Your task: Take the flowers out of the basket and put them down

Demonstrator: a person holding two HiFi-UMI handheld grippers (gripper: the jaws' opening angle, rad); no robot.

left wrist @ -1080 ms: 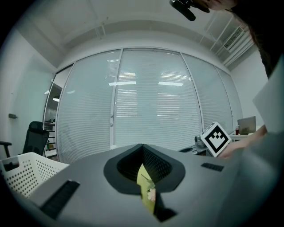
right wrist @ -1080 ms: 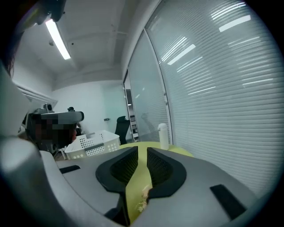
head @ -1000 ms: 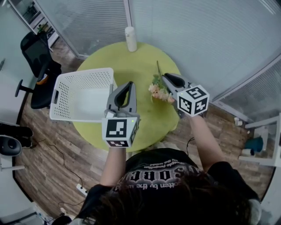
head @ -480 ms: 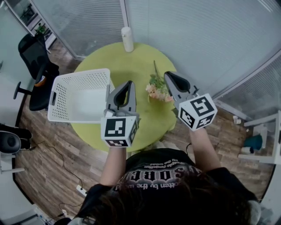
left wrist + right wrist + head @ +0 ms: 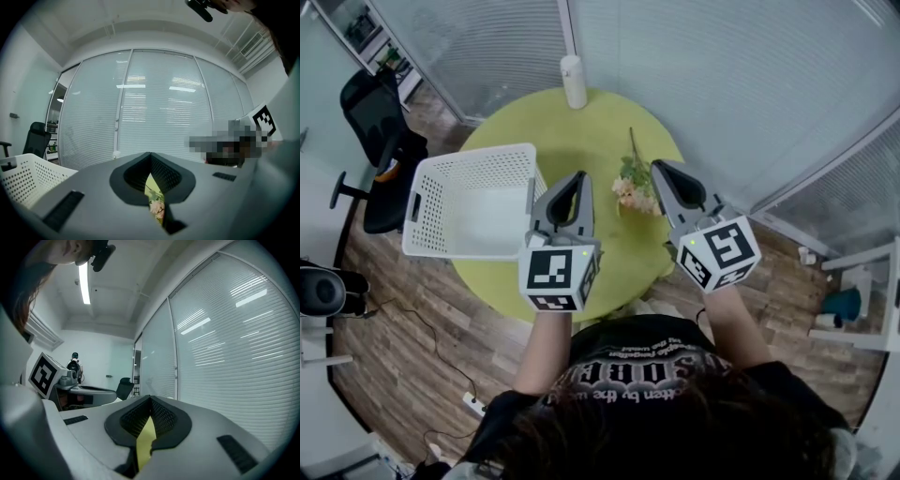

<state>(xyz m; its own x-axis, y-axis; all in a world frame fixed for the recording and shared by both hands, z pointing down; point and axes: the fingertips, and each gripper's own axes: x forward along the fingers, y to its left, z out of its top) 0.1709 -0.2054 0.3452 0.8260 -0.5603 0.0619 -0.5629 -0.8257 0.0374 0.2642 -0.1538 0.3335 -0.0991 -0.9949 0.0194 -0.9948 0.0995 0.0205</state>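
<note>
One sprig of flowers (image 5: 636, 187), pink blooms on a thin stem, lies on the round yellow-green table (image 5: 581, 131), outside the one white, perforated, rectangular basket (image 5: 473, 164). Left gripper (image 5: 577, 176): jaws pressed together, gripping nothing. Right gripper (image 5: 657, 165): jaws have just closed, nothing between them.

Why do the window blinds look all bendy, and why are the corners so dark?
Left gripper view: the wide-angle lens bows the blinds and blackens the corners. Right gripper view: same bending, plus bright reflected streaks on the glass and glare from the ceiling light. Head view: sharp and evenly lit.
</note>
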